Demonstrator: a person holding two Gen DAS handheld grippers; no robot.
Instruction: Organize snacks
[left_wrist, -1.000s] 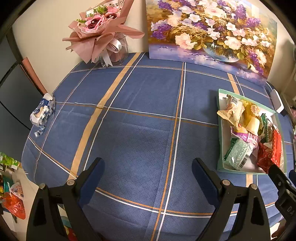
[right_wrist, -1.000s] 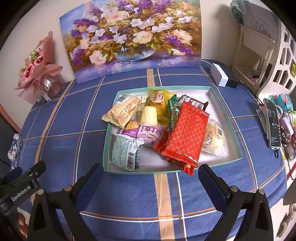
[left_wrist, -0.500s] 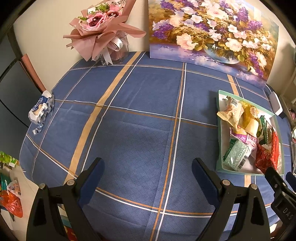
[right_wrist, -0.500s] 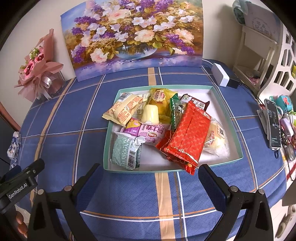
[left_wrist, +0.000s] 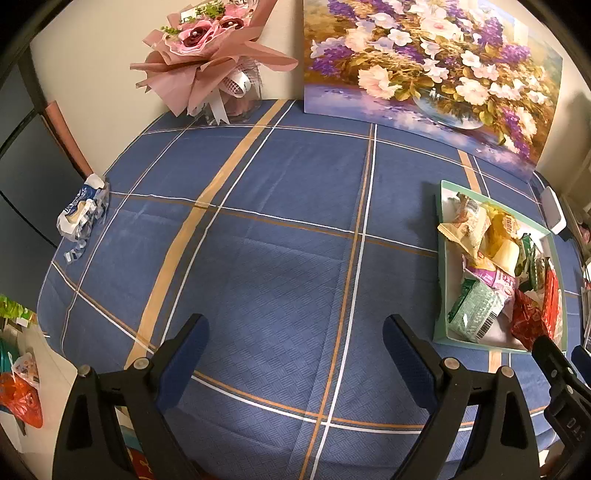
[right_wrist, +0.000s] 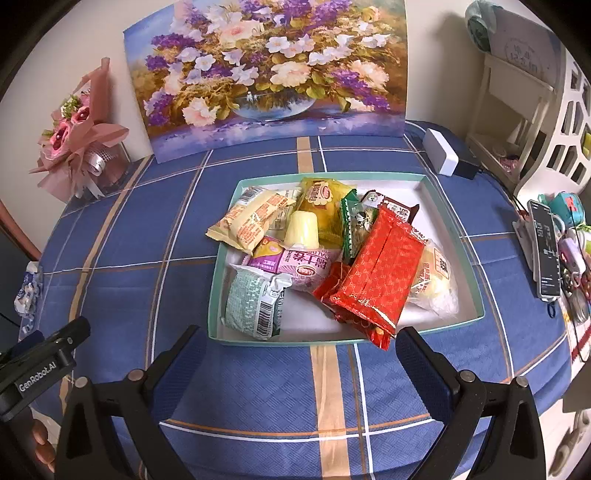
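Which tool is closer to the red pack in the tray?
Right. The right tool is open just in front of the tray, and the red pack overhangs the rim toward it. The left tool is open over bare cloth, off to the tray's left.

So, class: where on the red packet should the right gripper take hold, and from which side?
Probably the near end of the red packet, where it overhangs the tray's front rim. Come in from the front with the right gripper; it is open, and that end sticks out clear of the other snacks.
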